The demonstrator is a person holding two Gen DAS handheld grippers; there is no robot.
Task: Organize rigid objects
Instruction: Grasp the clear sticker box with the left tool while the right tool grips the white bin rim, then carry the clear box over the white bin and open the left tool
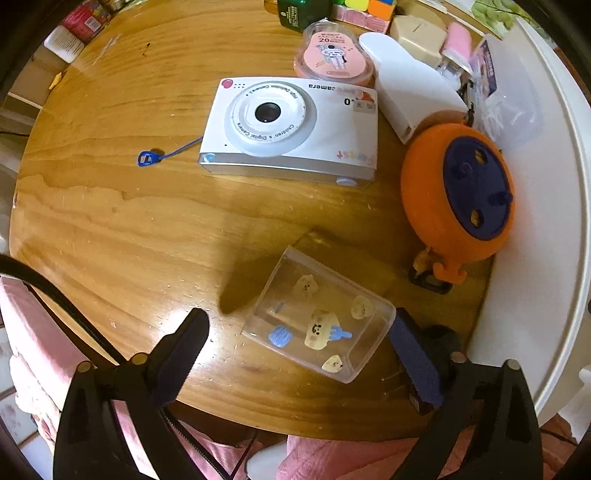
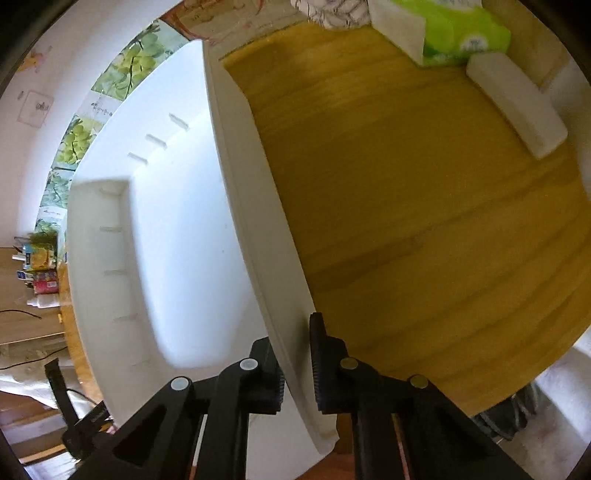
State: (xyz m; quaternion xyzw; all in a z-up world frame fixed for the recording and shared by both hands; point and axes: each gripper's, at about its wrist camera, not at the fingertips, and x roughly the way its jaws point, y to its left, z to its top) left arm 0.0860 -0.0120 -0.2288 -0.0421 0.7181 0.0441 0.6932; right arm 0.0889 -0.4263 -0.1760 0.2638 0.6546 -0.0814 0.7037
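Note:
A clear plastic box (image 1: 317, 321) with small cartoon stickers lies on the wooden table (image 1: 147, 221) near its front edge. My left gripper (image 1: 299, 326) points down over it and is open, one finger on each side of the box, with a gap showing at the left pad. A white children's camera (image 1: 291, 125) and an orange round toy with a blue face (image 1: 458, 192) lie further back. In the right wrist view my right gripper (image 2: 295, 339) is shut on the near rim of the white plastic bin (image 2: 177, 221), one finger inside the wall and one outside.
The bin's rim (image 1: 546, 221) runs along the right of the left wrist view. Behind the camera are a pink round case (image 1: 332, 55), a white curved object (image 1: 410, 92) and small boxes. A green tissue pack (image 2: 461, 33) and a white block (image 2: 517, 103) lie right of the bin.

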